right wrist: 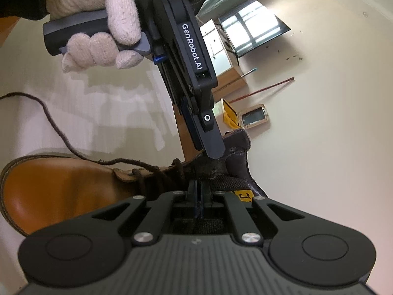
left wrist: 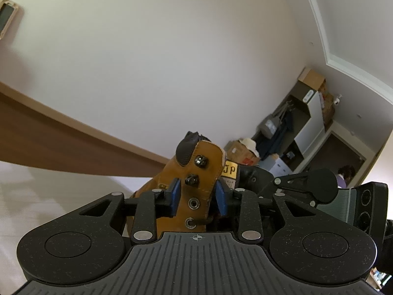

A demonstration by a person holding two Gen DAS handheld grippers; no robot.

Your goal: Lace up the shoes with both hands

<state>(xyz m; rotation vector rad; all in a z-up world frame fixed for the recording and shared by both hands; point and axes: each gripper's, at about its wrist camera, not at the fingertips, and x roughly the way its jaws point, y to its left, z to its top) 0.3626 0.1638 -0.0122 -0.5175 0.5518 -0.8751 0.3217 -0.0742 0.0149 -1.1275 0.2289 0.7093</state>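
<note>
A tan leather boot (left wrist: 196,211) with a dark padded collar stands right in front of my left gripper (left wrist: 197,196). Its blue pads (left wrist: 175,195) clamp the boot's eyelet flap from both sides, just under two metal hooks (left wrist: 200,161). The right wrist view shows the boot (right wrist: 61,186) lying toe to the left, with my left gripper (right wrist: 208,151) coming down onto its collar. A brown lace (right wrist: 56,127) trails from the eyelets across the table to the left. My right gripper (right wrist: 199,191) is shut over the tongue; whether it pinches any lace is hidden.
A white-gloved hand (right wrist: 103,24) holds the left gripper's handle. The boot rests on a pale table (right wrist: 110,113) with a brown wooden edge (left wrist: 61,142) behind. Shelves with boxes (left wrist: 307,123) and a seated person (left wrist: 346,174) are far off on the right.
</note>
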